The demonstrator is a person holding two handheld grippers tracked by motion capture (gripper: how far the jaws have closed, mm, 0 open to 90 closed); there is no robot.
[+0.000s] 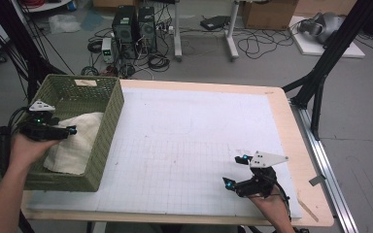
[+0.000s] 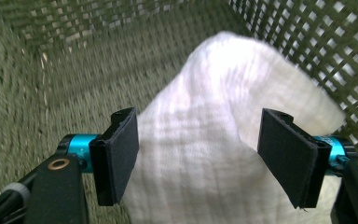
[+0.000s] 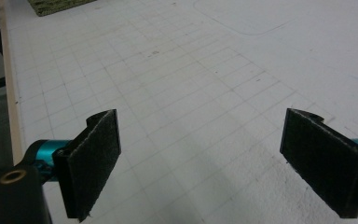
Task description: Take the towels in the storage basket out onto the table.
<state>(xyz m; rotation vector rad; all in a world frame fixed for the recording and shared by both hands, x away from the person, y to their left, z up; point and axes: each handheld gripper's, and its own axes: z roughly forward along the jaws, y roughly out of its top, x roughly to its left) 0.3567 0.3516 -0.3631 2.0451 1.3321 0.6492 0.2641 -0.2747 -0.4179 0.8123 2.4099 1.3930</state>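
A: Start with the big things. Where does everything sit?

B: The table (image 1: 213,121) carries a white gridded mat; a green woven basket (image 1: 108,127) stands at its left edge, with a white cloth (image 1: 75,141) lying inside it against the right wall.

A: And the left hand?

B: Its forearm rises from the bottom left, and the left gripper (image 2: 198,154) reaches into the basket. Its jaws are spread, one on each side of the cloth's hump, not pinching it.

A: The right one?

B: The right gripper (image 3: 200,158) hovers low over the bare mat at the near right, jaws wide apart, holding nothing.

A: Anything unclear?

B: The cloth's near end is cut off in the left gripper view, and the basket weave there is blurred.
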